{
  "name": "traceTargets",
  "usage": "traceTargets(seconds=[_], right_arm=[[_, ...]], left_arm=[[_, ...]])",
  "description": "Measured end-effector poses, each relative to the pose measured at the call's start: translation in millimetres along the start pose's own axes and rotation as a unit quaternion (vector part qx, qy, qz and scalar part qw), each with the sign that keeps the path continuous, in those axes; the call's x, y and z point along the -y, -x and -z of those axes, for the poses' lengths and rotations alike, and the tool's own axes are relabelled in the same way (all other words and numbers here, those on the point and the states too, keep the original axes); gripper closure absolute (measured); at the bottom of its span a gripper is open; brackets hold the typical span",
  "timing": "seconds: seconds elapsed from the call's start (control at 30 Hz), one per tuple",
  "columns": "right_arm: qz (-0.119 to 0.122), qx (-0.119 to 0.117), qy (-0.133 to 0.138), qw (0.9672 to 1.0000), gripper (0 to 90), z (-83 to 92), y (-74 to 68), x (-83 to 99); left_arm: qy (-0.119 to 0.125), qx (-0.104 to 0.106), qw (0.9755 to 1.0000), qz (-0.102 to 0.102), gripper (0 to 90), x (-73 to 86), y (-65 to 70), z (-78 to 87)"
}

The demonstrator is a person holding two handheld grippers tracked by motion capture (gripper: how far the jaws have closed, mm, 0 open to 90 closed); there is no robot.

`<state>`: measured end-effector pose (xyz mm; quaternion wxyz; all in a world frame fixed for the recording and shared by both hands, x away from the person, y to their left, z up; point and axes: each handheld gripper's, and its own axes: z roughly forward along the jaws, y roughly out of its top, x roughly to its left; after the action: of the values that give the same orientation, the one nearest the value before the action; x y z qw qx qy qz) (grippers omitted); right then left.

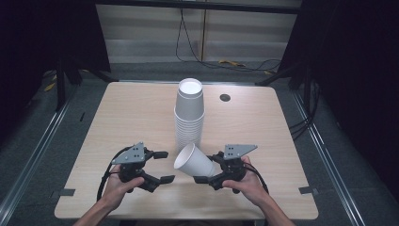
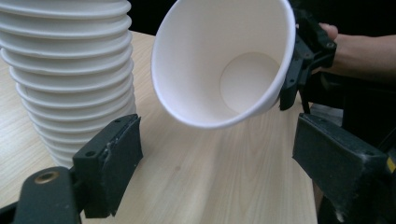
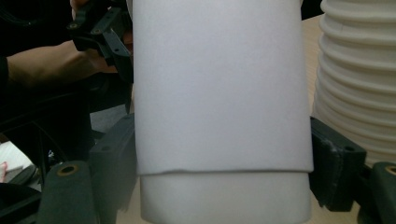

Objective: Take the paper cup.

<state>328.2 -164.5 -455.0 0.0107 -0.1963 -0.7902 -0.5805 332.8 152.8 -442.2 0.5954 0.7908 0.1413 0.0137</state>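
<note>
White paper cup [image 1: 194, 161] sits clamped by its base in my right gripper [image 1: 207, 176], tipped on its side above the near middle of the table [image 1: 131, 117], mouth facing left toward my left gripper [image 1: 162, 165]. That gripper's jaws stand apart, gripping nothing, while just beyond rises the cup stack [image 1: 189, 113]

We note a light wood table [image 1: 131, 117] with a small dark round grommet [image 1: 225, 98] near its far edge. Beyond the table, black cables [image 1: 188, 52] and yellow pieces [image 1: 230, 63] lie on the floor.
</note>
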Motion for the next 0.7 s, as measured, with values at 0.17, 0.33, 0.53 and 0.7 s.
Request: traceTargets(seconds=[0.17,0.33,0.53,0.7], right_arm=[[0.009,-0.006,-0.014,0.9998,22.9,-5.3,-2.7,1.1],[0.013,-0.017,-0.019,0.9996,23.0,-8.0,-5.3,0.8],[0.026,-0.028,-0.03,0.9988,23.1,-10.3,-8.5,0.5],[0.035,-0.038,-0.039,0.9979,23.1,-14.9,-11.3,0.7]], left_arm=[[0.0,0.002,1.0,0.002,15.5,-1.5,0.3,-5.2],[-0.006,0.005,1.0,0.003,12.2,-1.3,-0.1,-11.5],[-0.006,0.02,0.9998,0.003,0.6,-2.8,-0.6,-15.7],[-0.006,0.043,0.9991,-0.006,1.3,-12.4,1.9,-22.6]])
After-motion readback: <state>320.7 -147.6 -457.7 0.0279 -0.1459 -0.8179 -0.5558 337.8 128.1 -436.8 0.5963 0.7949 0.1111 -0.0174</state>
